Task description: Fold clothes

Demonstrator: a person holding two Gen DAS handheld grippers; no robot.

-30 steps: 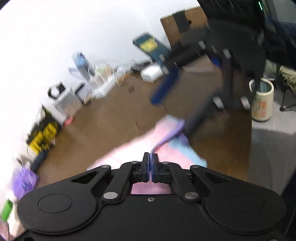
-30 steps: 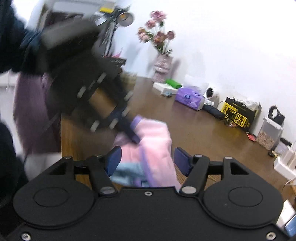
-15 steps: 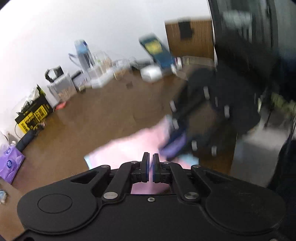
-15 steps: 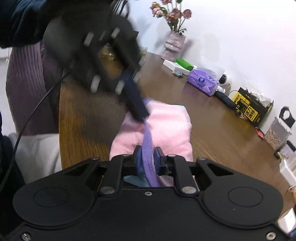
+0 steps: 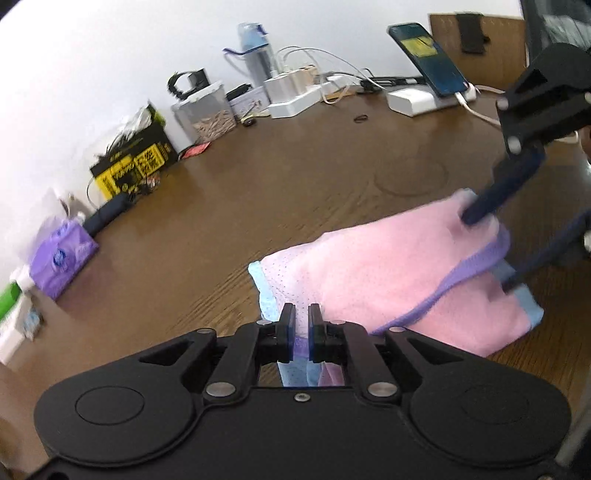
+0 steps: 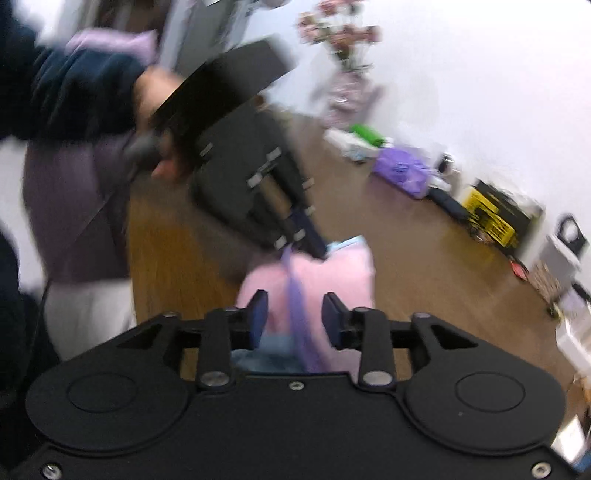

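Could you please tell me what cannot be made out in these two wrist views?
- Left wrist: the garment edge nearest the left gripper is hidden under its body.
- Left wrist: the right gripper is cut off by the frame edge.
- Right wrist: motion blur smears the flowers and the person's hand.

No word or number reads clearly: the yellow-and-black box (image 5: 135, 162) at ten o'clock carries bold black characters too blurred to make out, and the purple tissue pack (image 5: 62, 258) at nine o'clock shows only a round blue logo.
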